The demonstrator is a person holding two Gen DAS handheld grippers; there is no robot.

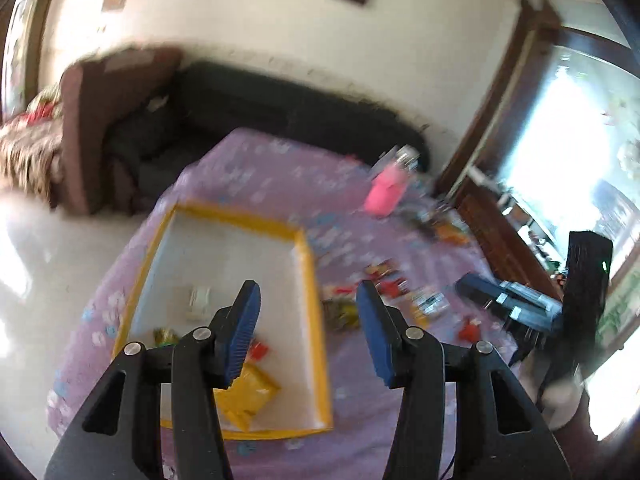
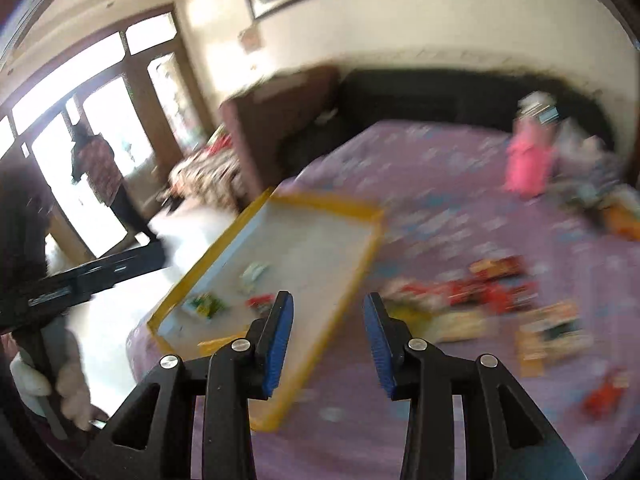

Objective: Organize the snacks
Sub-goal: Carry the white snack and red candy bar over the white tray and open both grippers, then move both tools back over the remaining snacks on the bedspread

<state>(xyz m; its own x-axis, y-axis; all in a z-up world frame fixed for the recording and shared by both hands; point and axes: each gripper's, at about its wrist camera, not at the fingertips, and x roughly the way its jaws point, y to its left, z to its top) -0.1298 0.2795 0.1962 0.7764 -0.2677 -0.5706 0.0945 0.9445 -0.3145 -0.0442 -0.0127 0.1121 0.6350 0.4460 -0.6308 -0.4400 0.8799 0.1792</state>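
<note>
Snacks point(image 2: 492, 292) loose ahead-right of right gripper point(image 2: 328, 344); gripper agape, empty

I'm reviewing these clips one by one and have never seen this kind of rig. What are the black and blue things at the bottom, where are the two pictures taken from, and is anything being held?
No robot here: a person carries a two-finger tool in each hand, with a camera looking along its fingers. One picture looks past the left hand-held gripper, the other past the right hand-held gripper. Both are open and hold nothing. Below is a table under a purple cloth. On it lies a yellow-rimmed tray with a few snack packets, including a yellow packet. More loose snacks lie beside the tray, and a pink bottle stands further back. Both pictures are blurred.
</note>
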